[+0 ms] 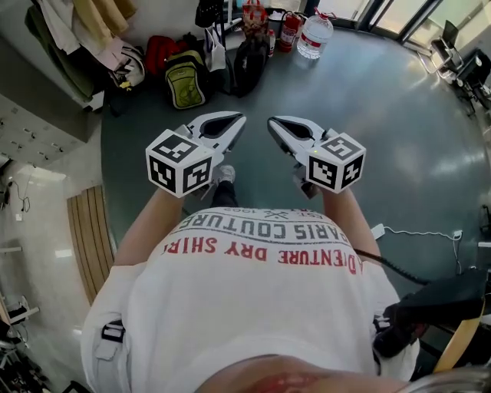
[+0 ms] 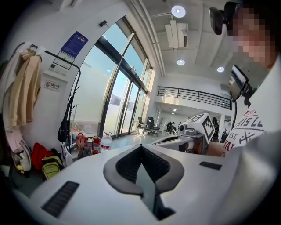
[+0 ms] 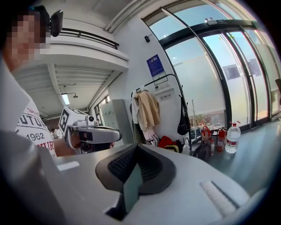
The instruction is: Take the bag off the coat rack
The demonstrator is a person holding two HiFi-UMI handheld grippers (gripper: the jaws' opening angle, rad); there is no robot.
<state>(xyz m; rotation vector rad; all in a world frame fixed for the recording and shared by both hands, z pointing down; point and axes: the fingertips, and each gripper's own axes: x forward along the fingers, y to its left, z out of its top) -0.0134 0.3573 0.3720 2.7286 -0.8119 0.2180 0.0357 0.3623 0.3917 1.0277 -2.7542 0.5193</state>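
Two closed claws, left claw [image 1: 236, 121], right claw [image 1: 275, 123], bag [image 1: 207, 14] top cropped

The white T-shirt [image 1: 253, 265] carries the only wording that can be read. In the head view it stands upside down: a dark line "ARIS COUTURE", its first letter lost in a fold, and beneath it larger red words, "DRY SHIRT" and one ending "ENTURE". The right gripper view shows "1962" on the shirt under the letters "OUTU"; the left gripper view shows "EST.".

A blue poster [image 2: 73, 45] high on the wall has white print too small to read. A white sign [image 2: 52, 85] below it bears a red prohibition circle and illegible characters.

The cubes [image 1: 179, 163] on both grippers show black-and-white square code patterns.
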